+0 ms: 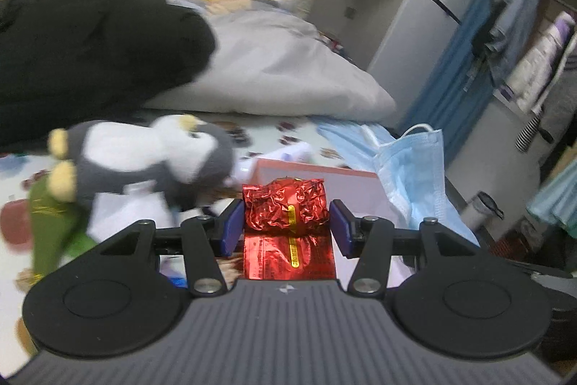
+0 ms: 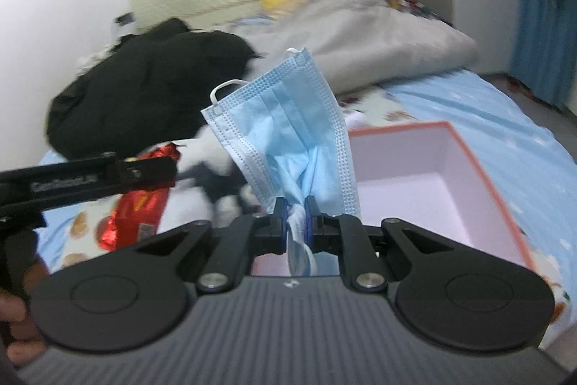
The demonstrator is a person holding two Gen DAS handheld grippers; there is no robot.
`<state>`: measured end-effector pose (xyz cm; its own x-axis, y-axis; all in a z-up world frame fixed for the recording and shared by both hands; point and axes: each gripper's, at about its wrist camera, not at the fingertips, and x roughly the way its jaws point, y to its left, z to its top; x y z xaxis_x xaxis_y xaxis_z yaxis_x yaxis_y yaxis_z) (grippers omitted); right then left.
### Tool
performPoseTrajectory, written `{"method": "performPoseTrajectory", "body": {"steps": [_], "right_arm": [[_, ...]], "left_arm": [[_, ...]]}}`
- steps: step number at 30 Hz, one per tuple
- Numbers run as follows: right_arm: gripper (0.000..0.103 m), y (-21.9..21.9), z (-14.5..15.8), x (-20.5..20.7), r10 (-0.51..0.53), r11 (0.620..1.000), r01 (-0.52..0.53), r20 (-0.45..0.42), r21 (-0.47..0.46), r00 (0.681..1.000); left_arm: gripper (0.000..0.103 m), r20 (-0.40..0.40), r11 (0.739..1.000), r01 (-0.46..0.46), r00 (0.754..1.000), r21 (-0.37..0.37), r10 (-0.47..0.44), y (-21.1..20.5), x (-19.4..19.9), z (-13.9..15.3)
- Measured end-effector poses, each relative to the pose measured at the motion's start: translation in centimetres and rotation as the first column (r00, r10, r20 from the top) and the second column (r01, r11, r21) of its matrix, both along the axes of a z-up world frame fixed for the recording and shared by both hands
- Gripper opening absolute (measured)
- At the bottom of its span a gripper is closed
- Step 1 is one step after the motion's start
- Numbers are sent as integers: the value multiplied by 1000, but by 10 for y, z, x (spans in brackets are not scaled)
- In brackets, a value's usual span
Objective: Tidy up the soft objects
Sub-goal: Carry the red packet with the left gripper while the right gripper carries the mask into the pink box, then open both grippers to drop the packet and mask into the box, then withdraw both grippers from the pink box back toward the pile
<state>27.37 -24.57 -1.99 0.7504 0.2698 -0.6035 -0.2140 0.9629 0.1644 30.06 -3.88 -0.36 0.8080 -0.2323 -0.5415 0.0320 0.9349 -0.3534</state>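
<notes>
Left gripper (image 1: 285, 225): jaws part-spread, pinching a crumpled red foil packet (image 1: 285, 206), held clear of the bed (image 2: 468, 110). Right gripper (image 2: 295, 217): jaws pressed nearly together on a bunched blue face mask (image 2: 285, 132), which fans upward above them.

Risks, as judged:
- Foil is slick and crushes; packet may slide out if tilted.
- Mask is held by a thin gather; a loose ear loop could snag on the pink box (image 2: 447, 128) rim.
- Both grippers sit close; left arm crosses right view, so collision is possible.

Room: box interior looks open and empty. Plush penguin (image 1: 151, 157) and black garment (image 1: 90, 56) crowd the left side; bed edge lies close on the right.
</notes>
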Motion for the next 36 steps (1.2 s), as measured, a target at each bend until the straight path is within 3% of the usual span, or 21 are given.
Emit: {"method": "performPoseTrajectory", "body": {"steps": [6,12,20,23,25,29,33,36], "right_arm": [[13,-56,-24,27,-112,993,114,-106,9,988],[13,-82,-53,46,-147,989,142,-180,-42,973],[15,-102,-97,49,-164,986,164,-290,-25,943],[21,-102,-94,49,-155,987,159,-288,-9,945],[37,-103,-89,48,-152,987,158,-276,1,949],[37,-100,-74,42,-135,990,143,-233,18,963],[37,-94,-54,31,-109,992,120,-185,45,977],[37,-85,-35,17,-86,994,93,-135,49,987]], "left_arm": [[57,-80,996,86,993,-10,-86,-56,38,-21],[57,-225,990,136,964,-44,-143,-92,72,-60],[58,-316,985,165,933,-48,-171,-104,81,-94],[71,-318,987,154,934,-54,-163,-100,81,-92],[71,-306,986,158,938,-47,-164,-97,80,-88],[71,-302,987,161,940,-15,-158,-94,74,-74],[71,-261,989,142,954,-37,-147,-82,60,-54],[71,-226,991,131,965,-13,-130,-73,46,-37]]}}
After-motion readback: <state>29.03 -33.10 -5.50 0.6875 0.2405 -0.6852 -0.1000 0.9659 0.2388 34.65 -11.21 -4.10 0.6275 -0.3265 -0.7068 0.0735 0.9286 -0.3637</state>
